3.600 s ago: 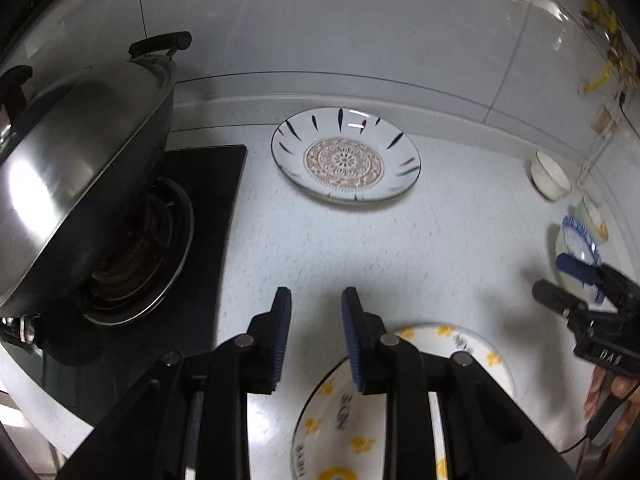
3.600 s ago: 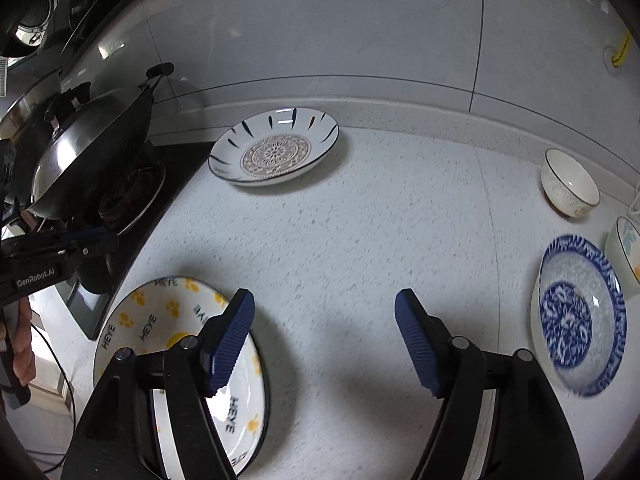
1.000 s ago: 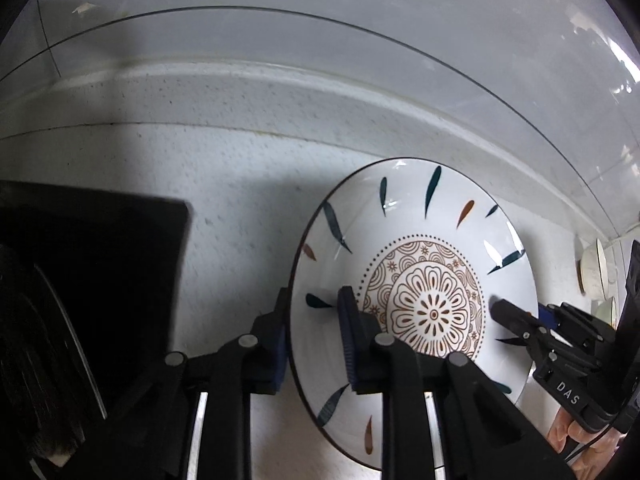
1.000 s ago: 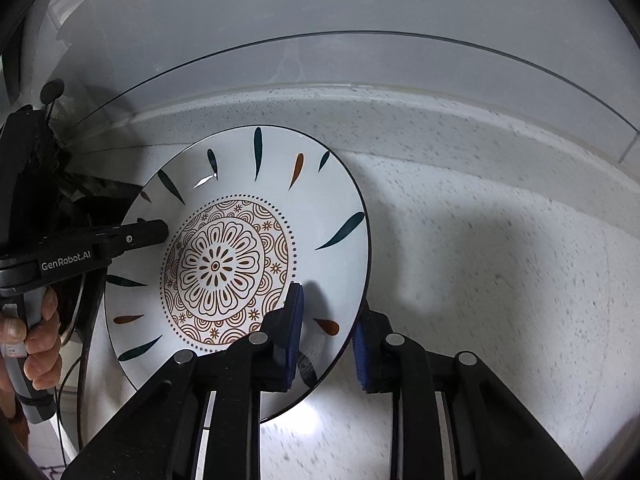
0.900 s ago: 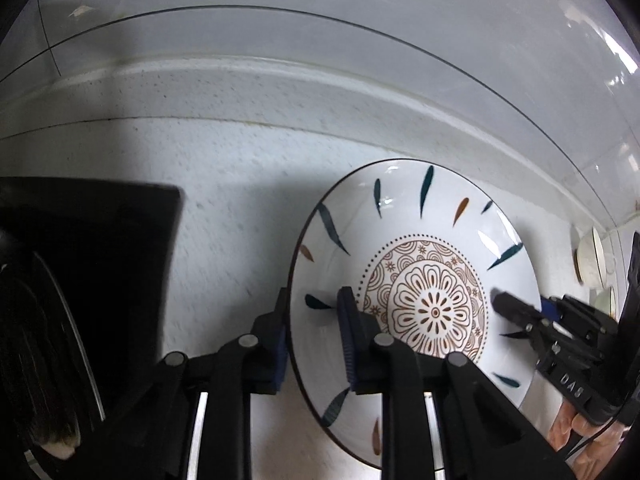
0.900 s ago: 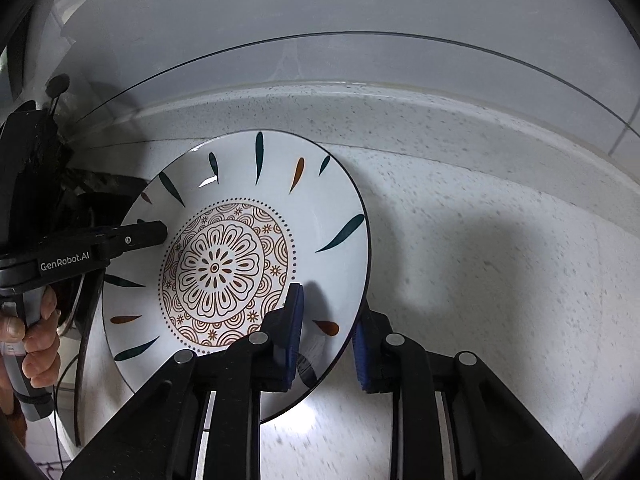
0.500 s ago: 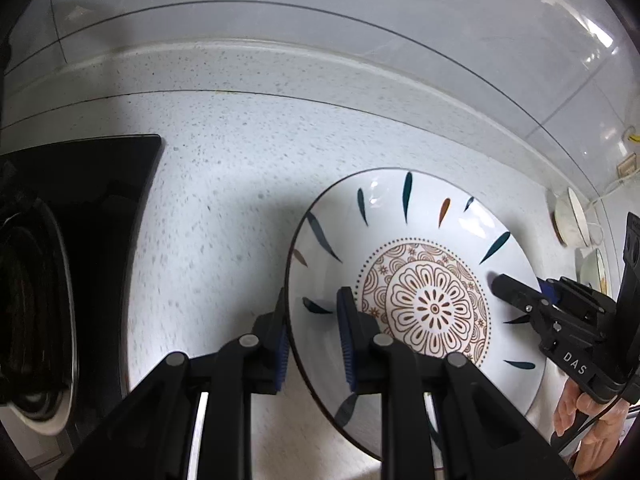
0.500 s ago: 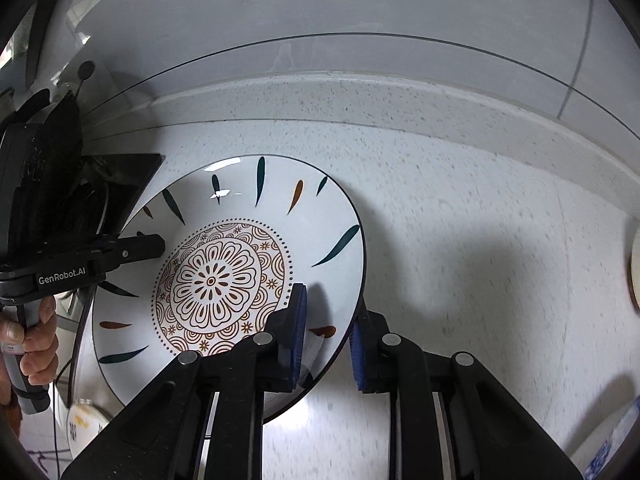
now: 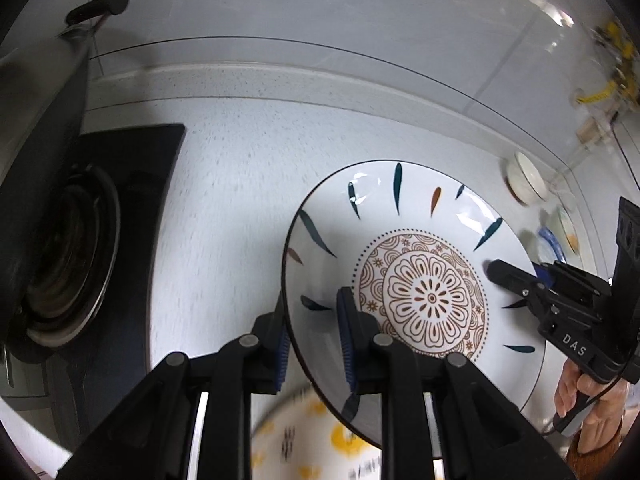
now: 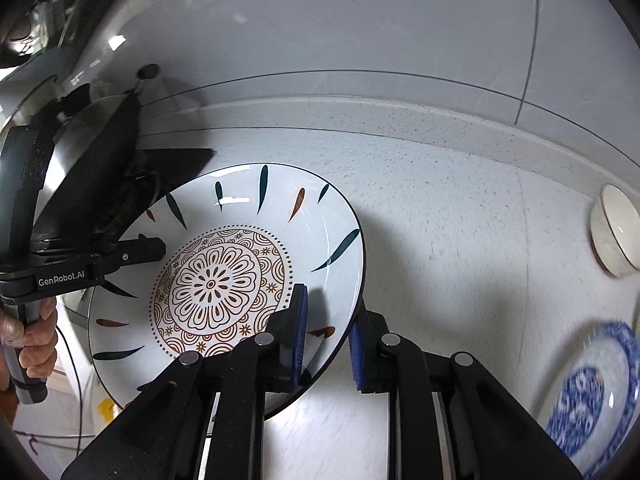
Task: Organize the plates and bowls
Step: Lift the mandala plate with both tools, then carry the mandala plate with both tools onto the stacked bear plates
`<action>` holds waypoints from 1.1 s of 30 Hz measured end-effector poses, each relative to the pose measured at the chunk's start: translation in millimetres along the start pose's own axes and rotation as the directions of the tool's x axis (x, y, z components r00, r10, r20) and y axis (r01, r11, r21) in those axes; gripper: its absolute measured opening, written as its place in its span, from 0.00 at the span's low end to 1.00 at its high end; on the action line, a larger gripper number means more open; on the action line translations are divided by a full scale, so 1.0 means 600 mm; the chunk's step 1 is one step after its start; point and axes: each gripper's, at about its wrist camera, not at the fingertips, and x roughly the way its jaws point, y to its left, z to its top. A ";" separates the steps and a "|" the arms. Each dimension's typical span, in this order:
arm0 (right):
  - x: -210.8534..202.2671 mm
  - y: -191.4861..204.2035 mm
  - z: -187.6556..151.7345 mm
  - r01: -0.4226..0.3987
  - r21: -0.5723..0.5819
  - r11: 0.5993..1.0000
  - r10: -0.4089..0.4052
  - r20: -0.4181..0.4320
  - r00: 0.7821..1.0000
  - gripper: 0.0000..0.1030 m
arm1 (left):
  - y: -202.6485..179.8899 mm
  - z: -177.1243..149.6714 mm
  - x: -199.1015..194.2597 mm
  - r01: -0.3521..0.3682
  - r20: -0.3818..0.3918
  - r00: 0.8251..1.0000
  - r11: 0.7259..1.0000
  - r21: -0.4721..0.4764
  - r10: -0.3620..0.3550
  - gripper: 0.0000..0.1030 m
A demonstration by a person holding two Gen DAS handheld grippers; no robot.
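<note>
Lifted clear of the back of the worktop (image 10: 460, 240), where it lay a few seconds ago, the mandala plate (image 9: 416, 276) now rides tilted above the yellow-print plate (image 9: 320, 444). To finish well, both hands should lower together, level it, and centre it over that plate before letting go. Nearest the plate, the left claw (image 9: 312, 344) pinches its left rim between nearly closed pads, and the right claw (image 10: 326, 336) pinches the opposite rim likewise. Farther off sit the blue plate (image 10: 592, 396), then the white bowl (image 10: 614, 228), with the wok (image 9: 36, 128) beyond the plate's left.
</note>
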 end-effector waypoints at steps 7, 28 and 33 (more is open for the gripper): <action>-0.061 0.068 -0.090 -0.014 0.012 1.000 0.014 0.005 1.000 0.17 | 0.012 -0.119 -0.081 0.038 -0.017 0.999 0.999 0.008 -0.038 0.20; -0.054 0.126 -0.227 -0.007 0.054 0.999 0.011 -0.081 0.997 0.16 | 0.049 -0.240 -0.053 0.059 -0.125 0.991 0.997 0.058 -0.051 0.19; -0.052 0.117 -0.222 -0.019 0.056 0.998 0.025 -0.103 0.994 0.16 | 0.057 -0.236 -0.048 0.093 -0.135 0.987 0.994 0.055 -0.085 0.19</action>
